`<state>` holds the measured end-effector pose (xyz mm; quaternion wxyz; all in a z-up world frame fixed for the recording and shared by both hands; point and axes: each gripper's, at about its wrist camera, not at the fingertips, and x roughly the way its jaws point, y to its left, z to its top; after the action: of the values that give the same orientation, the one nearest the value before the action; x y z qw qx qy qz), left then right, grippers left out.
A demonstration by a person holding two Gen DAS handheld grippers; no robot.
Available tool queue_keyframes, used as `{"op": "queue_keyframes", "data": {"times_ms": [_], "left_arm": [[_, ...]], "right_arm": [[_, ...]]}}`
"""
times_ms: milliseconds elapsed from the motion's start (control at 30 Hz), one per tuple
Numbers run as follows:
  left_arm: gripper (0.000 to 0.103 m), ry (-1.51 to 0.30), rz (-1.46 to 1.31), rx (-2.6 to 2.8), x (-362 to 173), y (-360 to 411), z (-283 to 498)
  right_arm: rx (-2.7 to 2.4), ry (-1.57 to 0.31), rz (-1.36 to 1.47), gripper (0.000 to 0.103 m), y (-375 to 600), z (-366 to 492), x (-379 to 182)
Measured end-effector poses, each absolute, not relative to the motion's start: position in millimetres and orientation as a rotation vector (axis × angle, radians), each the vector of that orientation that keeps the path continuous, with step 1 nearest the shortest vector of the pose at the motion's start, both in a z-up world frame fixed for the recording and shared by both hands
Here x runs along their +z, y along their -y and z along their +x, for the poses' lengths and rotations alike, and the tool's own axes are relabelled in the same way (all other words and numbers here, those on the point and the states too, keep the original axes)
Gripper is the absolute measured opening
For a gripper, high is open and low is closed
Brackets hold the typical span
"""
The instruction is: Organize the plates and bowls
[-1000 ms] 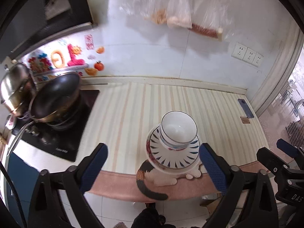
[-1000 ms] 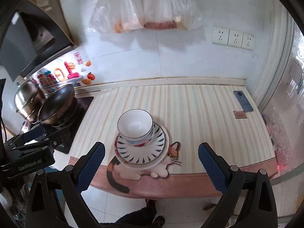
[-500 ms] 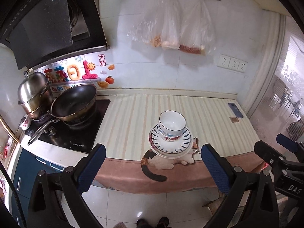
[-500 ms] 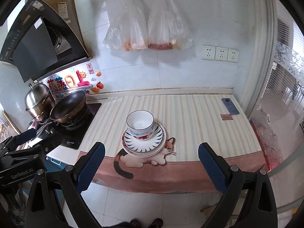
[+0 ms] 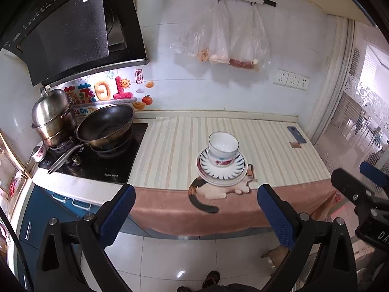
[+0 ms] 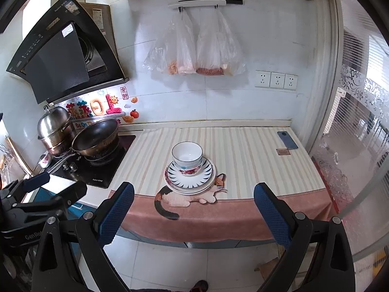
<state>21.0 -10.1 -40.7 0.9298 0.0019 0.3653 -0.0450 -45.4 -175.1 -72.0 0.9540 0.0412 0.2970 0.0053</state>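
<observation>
A white bowl [image 5: 223,144] [image 6: 187,154] is stacked on another flowered bowl, and both rest on a stack of plates [image 5: 220,172] [image 6: 190,176] with a blue striped rim. The stack stands on the striped counter mat near its front edge, above a cat picture. My left gripper [image 5: 195,216] is open and held back over the floor, well short of the counter. My right gripper [image 6: 193,213] is open too, equally far back. Neither touches the dishes. The right gripper's body [image 5: 359,192] shows at the right of the left wrist view.
A black wok [image 5: 105,124] and a steel pot [image 5: 52,115] sit on the stove at the left. A phone [image 6: 287,140] and a small card [image 6: 283,151] lie at the counter's far right. Plastic bags [image 6: 194,51] hang on the wall. A glass door is right.
Both grippers have pulled back and up from the counter, so the stack of dishes looks smaller and farther. The dishes have not moved.
</observation>
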Motion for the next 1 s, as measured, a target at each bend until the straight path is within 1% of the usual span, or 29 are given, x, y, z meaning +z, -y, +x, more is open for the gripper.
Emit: {"op": "queue_keyframes", "data": {"times_ms": [467,1000], "left_arm": [[0.103,-0.719,0.001,-0.058,-40.2,-17.6,-9.5],[0.103,-0.682,0.009,-0.053,-34.2,-29.2,-14.4]], "right_arm": [[-0.02,-0.629,0.087,0.101,154.2,-63.0,-81.6],[-0.028,-0.625,0.075,0.101,148.0,-65.7,-82.3]]}}
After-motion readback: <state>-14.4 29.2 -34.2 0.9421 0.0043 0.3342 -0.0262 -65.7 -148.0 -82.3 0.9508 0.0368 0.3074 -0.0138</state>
